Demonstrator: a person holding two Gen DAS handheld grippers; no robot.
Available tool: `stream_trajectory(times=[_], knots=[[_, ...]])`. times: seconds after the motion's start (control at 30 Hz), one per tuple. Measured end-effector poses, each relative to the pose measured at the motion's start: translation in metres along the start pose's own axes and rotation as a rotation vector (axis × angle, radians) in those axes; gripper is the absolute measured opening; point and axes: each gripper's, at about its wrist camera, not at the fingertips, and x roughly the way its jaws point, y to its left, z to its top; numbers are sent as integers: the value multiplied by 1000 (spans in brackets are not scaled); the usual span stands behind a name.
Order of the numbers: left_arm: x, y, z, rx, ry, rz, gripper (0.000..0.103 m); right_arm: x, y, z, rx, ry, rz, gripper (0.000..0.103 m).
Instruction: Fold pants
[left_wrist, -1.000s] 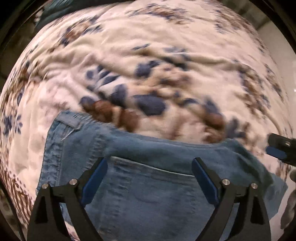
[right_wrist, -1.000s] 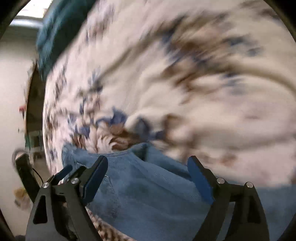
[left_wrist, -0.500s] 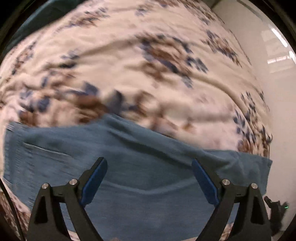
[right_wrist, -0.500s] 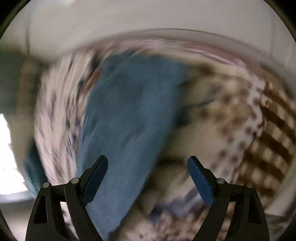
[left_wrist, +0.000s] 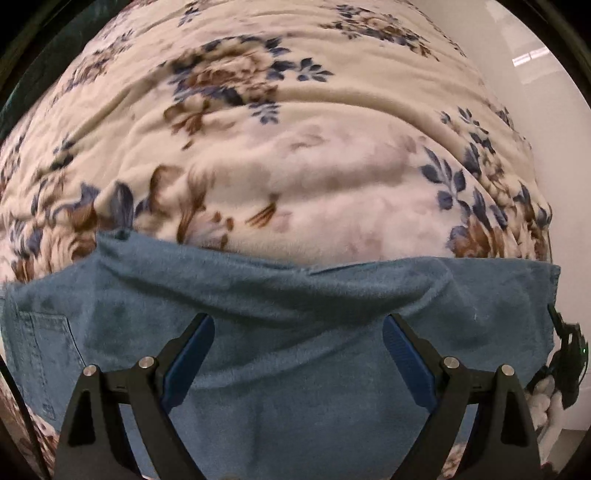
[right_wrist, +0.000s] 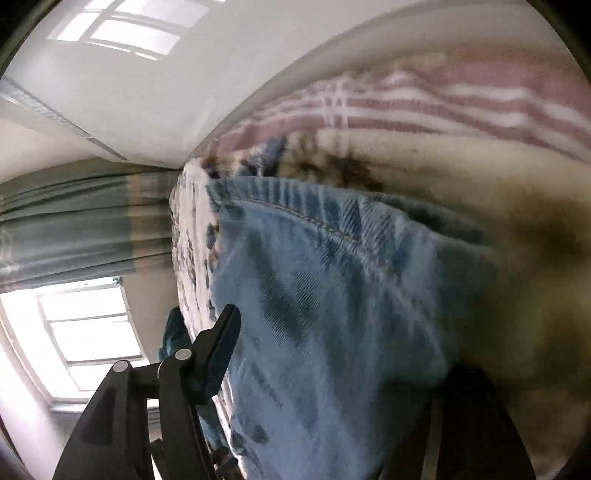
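Blue denim pants (left_wrist: 295, 314) lie across the near part of a floral blanket (left_wrist: 295, 166), with a back pocket (left_wrist: 40, 350) at the far left and the leg hem at the right edge. My left gripper (left_wrist: 297, 350) hovers open above the middle of the pants, empty. In the right wrist view the pants' hem (right_wrist: 332, 229) fills the middle very close up. My right gripper (right_wrist: 332, 354) is rolled on its side at the hem; its left finger (right_wrist: 218, 343) shows beside the cloth and the denim hides the right finger.
The blanket covers a bed. A white wall (left_wrist: 535, 74) runs along its right side. A pink striped cloth (right_wrist: 443, 99) lies beyond the hem. A window (right_wrist: 85, 332) and grey-green curtains (right_wrist: 74, 225) show at the left. A dark green cloth (left_wrist: 33, 66) lies at the far left.
My left gripper has slid right along the pants, from the pocket end to the middle. My right gripper has swung round and down to the hem, so denim now lies between its fingers.
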Motion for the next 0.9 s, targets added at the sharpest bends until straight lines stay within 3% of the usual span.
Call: stream_trajectory(times=[0.03,0.07,0.1,0.2,0.37,0.47,0.57,0.7,0.9], knots=[[0,0,1,1,-4,5,93,1,2,1,2,2,-8,63],[0,1,2,-2,-6,5,93,1,5,2,8,0,-32,36],[0,2,2,-6,-7,4,93,-8,11,1,0,-34,-118,9],[-4,12,2,-27,-18,5,93,-25,36,0,-35,-96,-147,6],[-13,37,-6,-81,-26,10,93,-21,61,-1,-87,-87,-185,6],[-27,61,-13,-127,-50,1,93,-30,100,-19,-198,-111,-203,6],[-45,89,-20,-169,-86,12,93,-32,168,-60,-407,-130,-260,6],[-72,137,-29,-230,-123,38,93,-5,258,-150,-646,-100,-306,6],[-105,222,-51,-352,-151,62,93,66,324,-306,-941,29,-336,6]])
